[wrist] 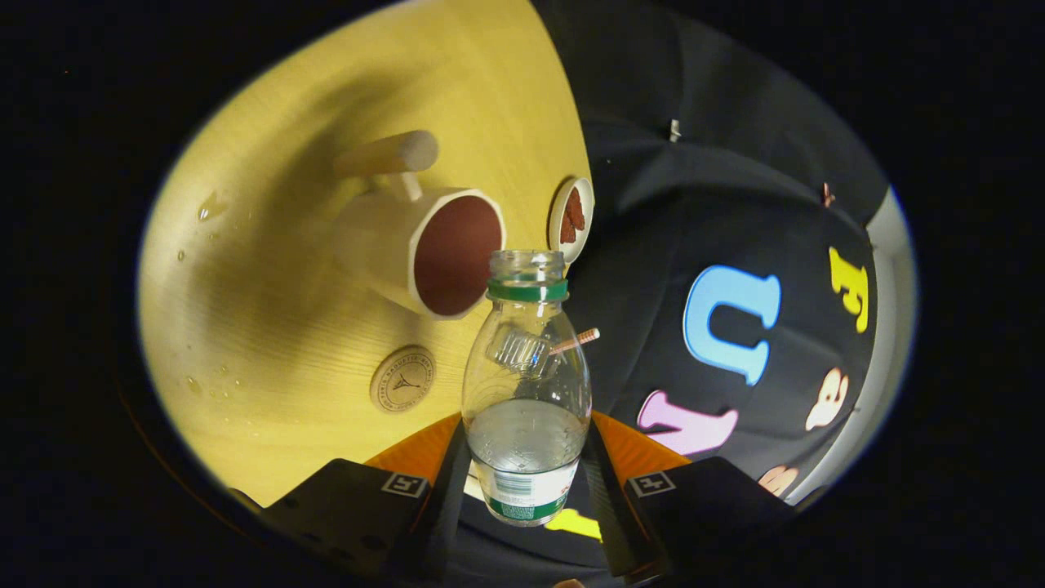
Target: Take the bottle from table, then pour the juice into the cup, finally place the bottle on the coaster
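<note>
My gripper (526, 465) is shut on a clear plastic bottle (526, 384) with a green neck ring, no cap and a green-and-white label. The bottle stands between my fingers with clear liquid in its lower part. The view is rolled, so the yellow wooden table (269, 327) tilts to the left. Beyond the bottle's mouth stands a cream cup (433, 249) with a long wooden handle and a dark brown inside. A round wooden coaster (402, 378) lies on the table left of the bottle, nearer to my fingers than the cup.
A small white dish (571, 218) with a brown piece in it sits at the table's edge, just beyond the bottle's mouth. Water drops (211, 208) dot the table. The booth's black cloth wall (735, 204) rises to the right.
</note>
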Action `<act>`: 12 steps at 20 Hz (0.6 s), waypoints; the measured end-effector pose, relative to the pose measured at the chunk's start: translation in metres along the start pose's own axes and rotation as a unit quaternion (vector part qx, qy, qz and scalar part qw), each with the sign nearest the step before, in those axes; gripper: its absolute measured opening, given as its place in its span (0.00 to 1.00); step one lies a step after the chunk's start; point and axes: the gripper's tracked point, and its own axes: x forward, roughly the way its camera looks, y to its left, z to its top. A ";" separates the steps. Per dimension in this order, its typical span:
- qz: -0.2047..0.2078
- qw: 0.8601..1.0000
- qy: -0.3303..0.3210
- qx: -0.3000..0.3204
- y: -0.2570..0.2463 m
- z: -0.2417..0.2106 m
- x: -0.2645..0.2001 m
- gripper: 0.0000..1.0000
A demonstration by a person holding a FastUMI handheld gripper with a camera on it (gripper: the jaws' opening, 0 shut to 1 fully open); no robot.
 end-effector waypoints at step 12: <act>0.005 0.900 -0.046 0.434 -0.058 -0.037 0.002 0.74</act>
